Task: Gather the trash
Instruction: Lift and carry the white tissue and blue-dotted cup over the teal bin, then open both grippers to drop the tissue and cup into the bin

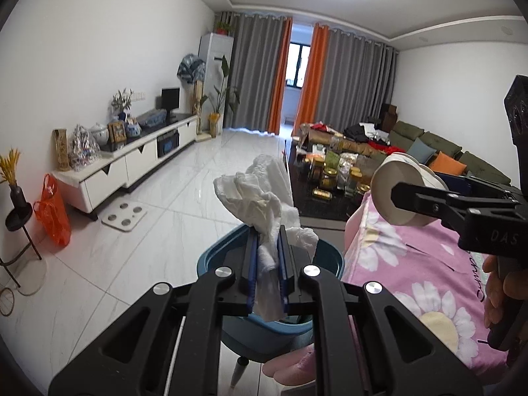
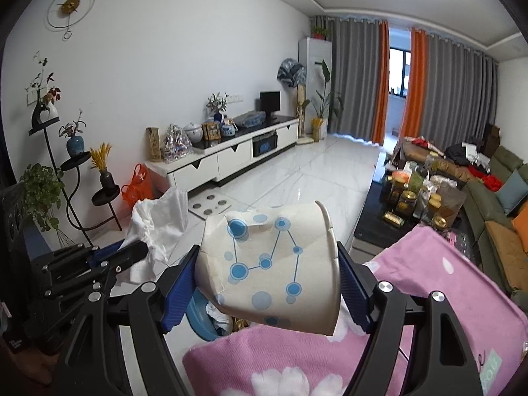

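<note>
My left gripper [image 1: 267, 260] is shut on a crumpled white tissue [image 1: 260, 198], which stands up out of the jaws above a blue bin [image 1: 211, 260] on the floor. In the right wrist view the same tissue [image 2: 158, 227] and the left gripper [image 2: 128, 254] show at the left. My right gripper [image 2: 267, 274] is shut on a white paper cup with blue dots [image 2: 270, 264], lying sideways between the blue pads and crumpled at its base. The cup [image 1: 396, 191] and the right gripper [image 1: 409, 194] appear at the right of the left wrist view. Part of the bin [image 2: 198, 316] shows under the cup.
A pink flowered blanket [image 1: 412, 264] lies at the right beside the bin. Beyond it is a dark coffee table with several jars [image 1: 330, 178] and a green sofa [image 1: 462, 155]. A white TV cabinet [image 1: 132, 155], an orange bag [image 1: 52, 214] and a bathroom scale [image 1: 123, 216] stand left.
</note>
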A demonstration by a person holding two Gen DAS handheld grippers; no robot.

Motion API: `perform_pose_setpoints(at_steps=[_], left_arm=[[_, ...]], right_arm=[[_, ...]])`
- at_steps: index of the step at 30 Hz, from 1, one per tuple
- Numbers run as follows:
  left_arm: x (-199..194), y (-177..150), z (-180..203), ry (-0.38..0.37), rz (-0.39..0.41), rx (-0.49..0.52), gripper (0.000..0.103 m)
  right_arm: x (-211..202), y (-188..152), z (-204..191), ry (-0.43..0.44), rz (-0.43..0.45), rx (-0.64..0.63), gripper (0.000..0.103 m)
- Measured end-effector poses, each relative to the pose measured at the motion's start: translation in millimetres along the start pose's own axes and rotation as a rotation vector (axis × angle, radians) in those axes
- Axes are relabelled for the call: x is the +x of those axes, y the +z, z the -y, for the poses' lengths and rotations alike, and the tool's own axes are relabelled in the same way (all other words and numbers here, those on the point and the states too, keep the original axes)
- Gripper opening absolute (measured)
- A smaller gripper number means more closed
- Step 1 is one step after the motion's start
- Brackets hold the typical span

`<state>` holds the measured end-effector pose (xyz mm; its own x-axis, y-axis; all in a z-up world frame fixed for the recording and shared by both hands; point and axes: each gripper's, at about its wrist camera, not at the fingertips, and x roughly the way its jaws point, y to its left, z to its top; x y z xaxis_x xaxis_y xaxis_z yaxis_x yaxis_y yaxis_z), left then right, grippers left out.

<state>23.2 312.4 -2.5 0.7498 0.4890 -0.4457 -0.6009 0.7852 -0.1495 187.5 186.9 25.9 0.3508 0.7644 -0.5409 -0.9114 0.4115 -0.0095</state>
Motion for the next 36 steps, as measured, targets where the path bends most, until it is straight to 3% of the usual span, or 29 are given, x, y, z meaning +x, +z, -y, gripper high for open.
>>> perform_pose_setpoints(at_steps=[5, 13, 17, 23, 30, 36], left_arm=[[49, -9, 4, 0.006, -0.073, -0.008, 0.011], [138, -30, 3, -0.027, -0.257, -0.064, 0.012], [181, -40, 8, -0.029, -0.348, -0.071, 0.014], [232, -49, 17, -0.013, -0.420, -0.038, 0.014], [264, -50, 27, -0.005, -0.459, -0.009, 0.015], [261, -53, 30, 0.005, -0.484, 0.010, 0.020]], right_arm=[[48, -4, 2, 0.030, -0.095, 0.018, 0.075], [114, -18, 3, 0.072, -0.260, 0.071, 0.075], [140, -21, -1, 0.063, -0.328, 0.073, 0.075], [167, -24, -9, 0.033, -0.423, 0.036, 0.075], [179, -25, -11, 0.012, -0.481, 0.002, 0.075], [189, -27, -13, 0.006, -0.537, -0.013, 0.075]])
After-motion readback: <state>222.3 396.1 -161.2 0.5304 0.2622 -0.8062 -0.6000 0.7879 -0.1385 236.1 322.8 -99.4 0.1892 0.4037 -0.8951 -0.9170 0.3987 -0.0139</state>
